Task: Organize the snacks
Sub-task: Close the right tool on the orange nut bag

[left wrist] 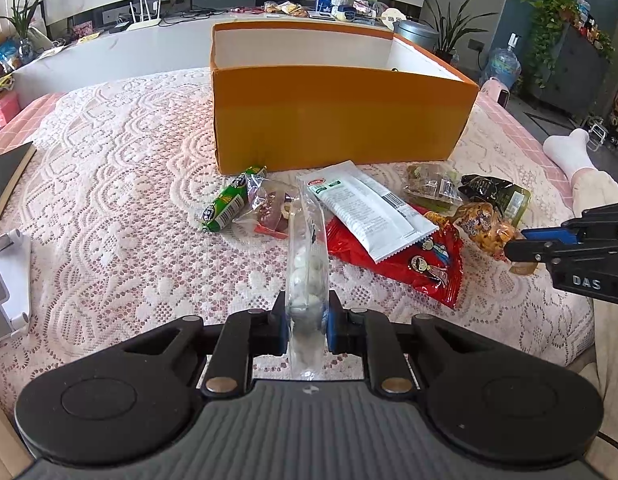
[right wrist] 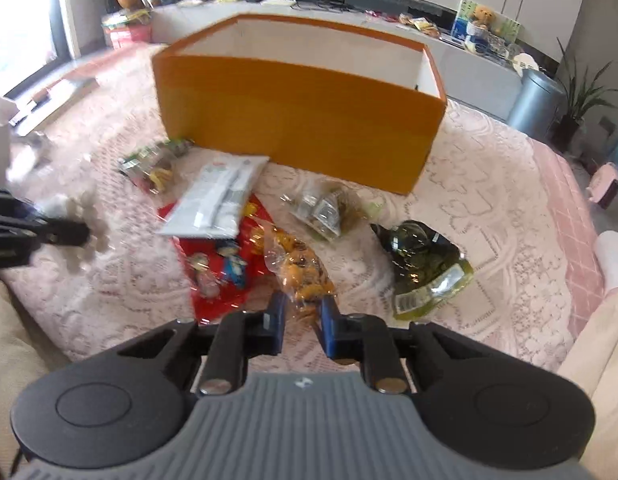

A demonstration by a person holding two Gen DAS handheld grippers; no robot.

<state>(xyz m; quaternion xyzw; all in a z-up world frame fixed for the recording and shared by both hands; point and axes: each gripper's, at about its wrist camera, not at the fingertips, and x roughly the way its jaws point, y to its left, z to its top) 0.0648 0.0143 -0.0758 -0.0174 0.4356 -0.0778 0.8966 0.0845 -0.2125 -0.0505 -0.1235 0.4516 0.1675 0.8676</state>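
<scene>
A living room with a long white media console along the far wall, potted plants and a grey bin surrounds a low surface covered by a pink-and-white lace cloth [left wrist: 121, 168]. On the cloth stands one orange box [left wrist: 333, 120], open at the top, white inside, its long side facing the cameras.

Two grippers are at work. The left gripper [left wrist: 307, 322] pinches one clear narrow packet of white round sweets [left wrist: 307, 264]; the blue pads press on the packet's near end, and its long axis runs straight away from the gripper toward the box, the far end tilted up. The right gripper [right wrist: 301, 320] is closed on one clear bag of orange-brown snacks [right wrist: 299, 268], gripping its near end; the bag stretches away from the pads toward the box and leans left over the red pack.

Six more packs lie loose in front of the box:
- a green roll-shaped pack [left wrist: 229, 204] at the left, angled toward the box corner
- a clear pouch with reddish contents [left wrist: 269, 210] just beside it
- a white flat sachet [left wrist: 369, 208] lying diagonally on top of a red pack [left wrist: 421, 264] with cartoon figures
- a clear bag of brownish-green pieces [left wrist: 431, 186] nearer the box
- a dark green bag [right wrist: 425, 264] at the right

A white-socked foot [left wrist: 569, 152] rests on the right edge of the surface, and a white stand [left wrist: 7, 280] sits at the left edge.
</scene>
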